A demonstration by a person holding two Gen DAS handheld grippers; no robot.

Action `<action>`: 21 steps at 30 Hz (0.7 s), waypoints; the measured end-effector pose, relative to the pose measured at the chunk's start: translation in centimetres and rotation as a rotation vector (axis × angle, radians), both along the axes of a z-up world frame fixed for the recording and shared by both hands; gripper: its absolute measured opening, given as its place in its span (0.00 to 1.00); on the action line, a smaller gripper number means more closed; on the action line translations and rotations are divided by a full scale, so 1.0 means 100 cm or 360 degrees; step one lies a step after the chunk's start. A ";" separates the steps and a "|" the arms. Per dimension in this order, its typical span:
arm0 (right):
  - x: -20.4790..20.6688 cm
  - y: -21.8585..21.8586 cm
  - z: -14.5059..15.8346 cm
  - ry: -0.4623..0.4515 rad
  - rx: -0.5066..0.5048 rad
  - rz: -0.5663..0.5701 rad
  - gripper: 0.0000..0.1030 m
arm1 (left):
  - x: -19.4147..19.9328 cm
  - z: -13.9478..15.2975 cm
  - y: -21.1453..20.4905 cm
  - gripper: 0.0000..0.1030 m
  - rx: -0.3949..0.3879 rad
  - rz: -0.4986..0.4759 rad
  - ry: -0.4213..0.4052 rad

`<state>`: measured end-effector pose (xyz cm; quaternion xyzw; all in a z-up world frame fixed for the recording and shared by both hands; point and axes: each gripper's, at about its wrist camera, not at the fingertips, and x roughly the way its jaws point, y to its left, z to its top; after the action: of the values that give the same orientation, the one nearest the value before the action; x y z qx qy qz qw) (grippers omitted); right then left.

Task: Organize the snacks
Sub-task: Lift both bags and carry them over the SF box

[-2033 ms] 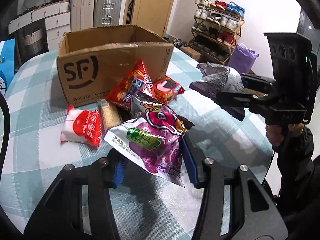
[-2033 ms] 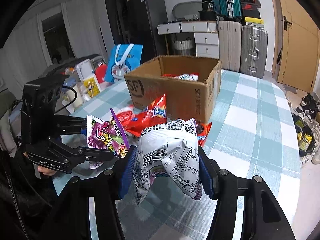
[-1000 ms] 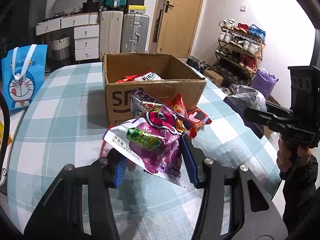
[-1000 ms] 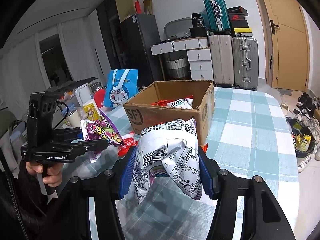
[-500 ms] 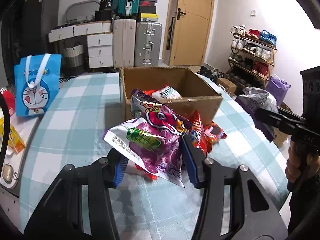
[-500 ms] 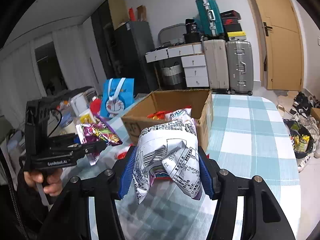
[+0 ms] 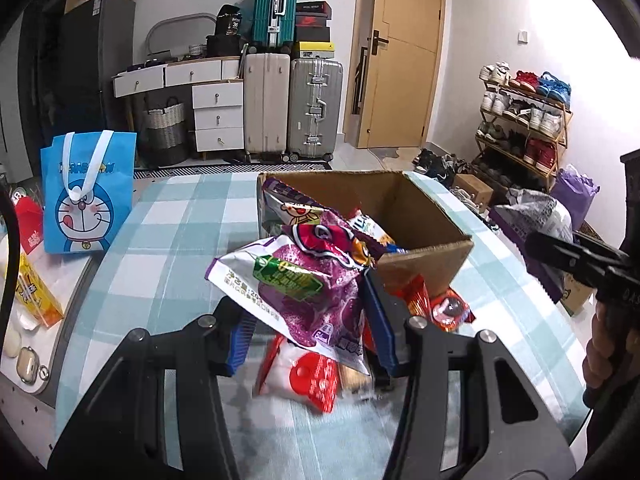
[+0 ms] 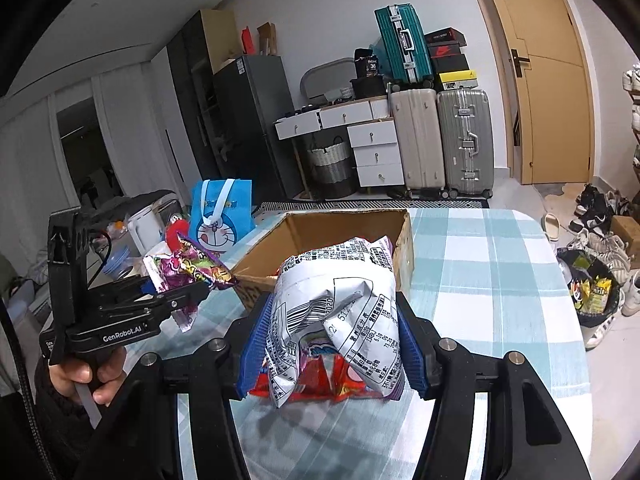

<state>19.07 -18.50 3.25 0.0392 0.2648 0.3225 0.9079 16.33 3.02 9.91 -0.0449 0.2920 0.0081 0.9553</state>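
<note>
Above the checked table (image 7: 152, 248), just short of the cardboard box (image 7: 424, 216), the left gripper (image 7: 308, 312) is clenched on a purple snack bag (image 7: 304, 280), its blue pads biting the bag's lower half so the top fans out toward the box. The right gripper (image 8: 328, 336) is likewise clamped on a white crinkled snack bag (image 8: 340, 292), held in the air in front of the box's open top (image 8: 348, 224).

Both bags look light, soft and puffed with air; the film is glossy and probably slippery, and the contents may well crush under a hard squeeze. A hold across the middle of the bag, as now, seems sound (a hold at a sealed edge would spare the contents but let the bag swing). They should drop flat into the box with little care needed.

Several packets are left on the table beside the box: a red-and-white packet (image 7: 308, 376) under the left gripper and a red packet (image 7: 448, 308) by the box's corner. A blue cartoon bag (image 7: 86, 192) stands well apart at the table's far side.

Compared with a second ago, both grippers have risen and come nearer the box: its inside, with packets already lying there, now shows more fully, and the loose packets sit lower in the left view. Neither grip has changed.
</note>
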 end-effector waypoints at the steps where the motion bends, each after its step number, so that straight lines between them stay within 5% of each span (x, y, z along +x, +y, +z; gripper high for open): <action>1: 0.002 0.002 0.001 0.0000 -0.0004 -0.0001 0.56 | 0.003 0.001 0.000 0.46 0.0006 0.0002 -0.0003; 21: 0.036 0.023 0.005 0.0040 -0.0002 -0.0021 0.56 | 0.067 -0.006 -0.008 0.46 0.0033 -0.0014 0.0028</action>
<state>22.68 -16.18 3.71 0.0444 0.2762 0.3157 0.9067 23.03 2.20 9.34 -0.0337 0.3004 0.0073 0.9532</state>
